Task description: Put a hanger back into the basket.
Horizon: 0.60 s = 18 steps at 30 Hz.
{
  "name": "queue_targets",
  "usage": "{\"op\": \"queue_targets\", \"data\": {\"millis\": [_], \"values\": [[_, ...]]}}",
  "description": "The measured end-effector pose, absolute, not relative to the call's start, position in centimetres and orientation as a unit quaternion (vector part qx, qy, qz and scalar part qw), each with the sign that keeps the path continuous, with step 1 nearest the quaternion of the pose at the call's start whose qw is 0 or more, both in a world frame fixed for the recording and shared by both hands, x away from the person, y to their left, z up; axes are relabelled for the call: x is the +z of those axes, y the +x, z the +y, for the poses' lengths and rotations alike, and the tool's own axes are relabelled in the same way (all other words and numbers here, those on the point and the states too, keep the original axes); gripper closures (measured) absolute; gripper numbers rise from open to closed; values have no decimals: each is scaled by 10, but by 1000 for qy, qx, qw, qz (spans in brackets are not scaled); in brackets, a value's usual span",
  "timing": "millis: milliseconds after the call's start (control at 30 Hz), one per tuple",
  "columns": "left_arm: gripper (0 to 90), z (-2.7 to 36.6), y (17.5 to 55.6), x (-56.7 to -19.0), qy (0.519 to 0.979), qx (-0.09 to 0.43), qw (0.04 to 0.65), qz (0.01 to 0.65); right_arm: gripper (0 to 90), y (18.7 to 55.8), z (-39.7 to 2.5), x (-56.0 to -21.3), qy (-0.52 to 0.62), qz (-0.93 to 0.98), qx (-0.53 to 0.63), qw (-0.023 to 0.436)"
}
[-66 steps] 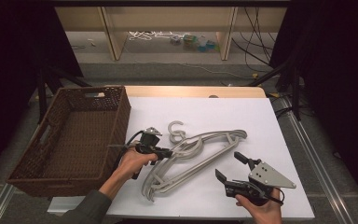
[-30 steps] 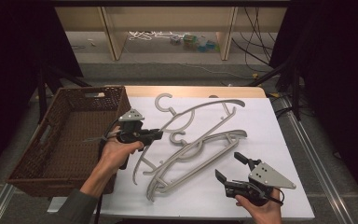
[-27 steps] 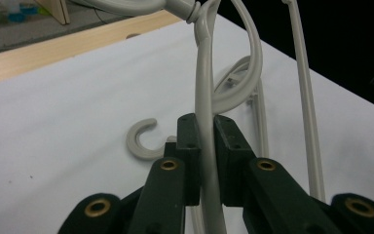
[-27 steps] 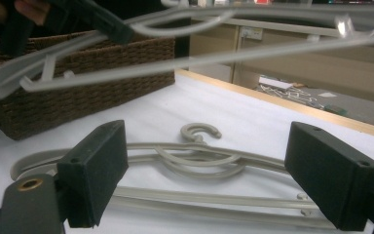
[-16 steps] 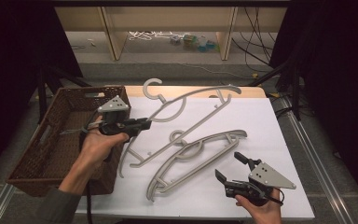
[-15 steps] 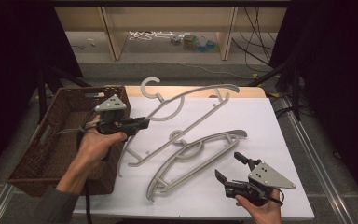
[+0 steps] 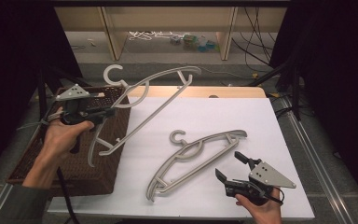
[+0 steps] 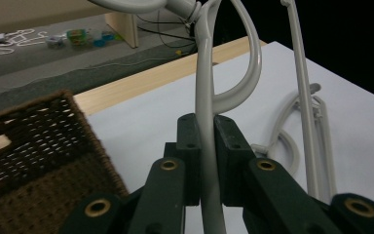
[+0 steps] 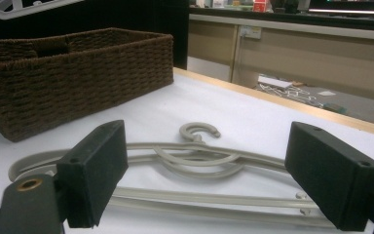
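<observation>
— What lies beyond the white table (image 7: 261, 121)?
— A grey floor (image 7: 88, 51) strewn with cables (image 7: 256, 28), and pale wooden shelving (image 7: 168, 18). Darkness closes both sides.

Left tool (image 7: 103, 113) and right tool (image 7: 230, 167): black jaws, brass-coloured rivets, grey three-cornered top plates, black trailing cables; grey sleeve.

White table (image 7: 242, 116) bears basket (image 7: 51, 163) and hanger (image 7: 193, 158).
</observation>
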State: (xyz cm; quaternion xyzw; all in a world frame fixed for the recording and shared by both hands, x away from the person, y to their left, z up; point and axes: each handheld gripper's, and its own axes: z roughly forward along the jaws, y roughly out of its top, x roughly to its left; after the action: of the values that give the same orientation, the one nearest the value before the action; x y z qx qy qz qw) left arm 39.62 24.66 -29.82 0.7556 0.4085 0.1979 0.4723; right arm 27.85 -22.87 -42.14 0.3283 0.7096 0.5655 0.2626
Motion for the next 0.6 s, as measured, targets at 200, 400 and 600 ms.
{"op": "queue_targets", "data": {"millis": [200, 400, 600], "values": [[819, 271, 398, -301, 747, 217, 462, 425, 165, 279, -228, -422, 329, 709, 566, 260], [819, 291, 399, -308, 742, 231, 452, 437, 165, 280, -227, -423, 327, 707, 570, 261], [819, 311, 401, -314, 736, 248, 442, 449, 165, 279, -227, -423, 329, 708, 568, 258]]}}
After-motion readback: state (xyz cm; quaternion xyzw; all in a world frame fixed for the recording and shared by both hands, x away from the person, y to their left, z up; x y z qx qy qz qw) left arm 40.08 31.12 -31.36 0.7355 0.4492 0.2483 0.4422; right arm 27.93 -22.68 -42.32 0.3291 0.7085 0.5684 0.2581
